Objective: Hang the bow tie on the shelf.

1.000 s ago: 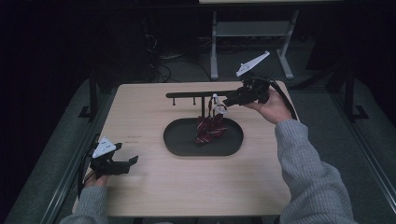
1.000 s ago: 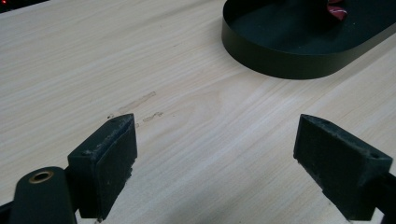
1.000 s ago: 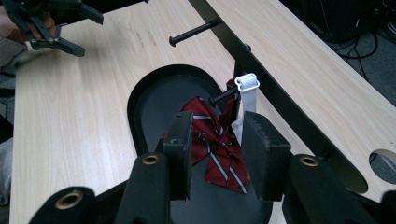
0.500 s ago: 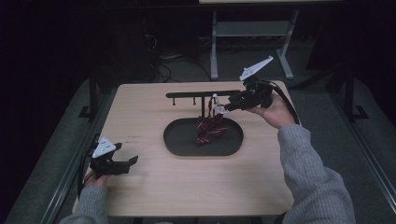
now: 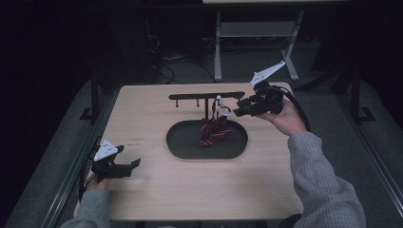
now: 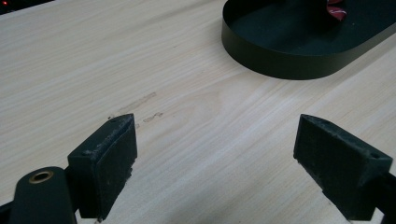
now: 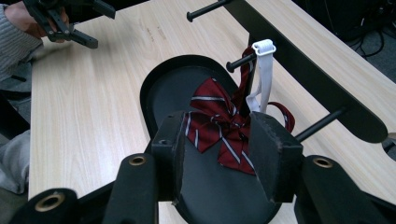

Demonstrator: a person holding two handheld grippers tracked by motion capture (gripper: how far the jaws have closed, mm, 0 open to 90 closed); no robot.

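The room is dark around a pale wood table [image 5: 157,190]; nearest me, my left gripper [image 5: 124,167] rests low at the table's near left edge, jaws wide apart and empty, parked well apart from the work, I judge to keep clear. Farther on sits the black tray [image 5: 185,147]; a red striped bow tie [image 7: 219,126] dangles into it, its white strap [image 7: 265,70] looped on a rack [image 5: 190,96] peg. My right gripper [image 5: 237,110] hangs beside it, jaws partly apart, gripping nothing.
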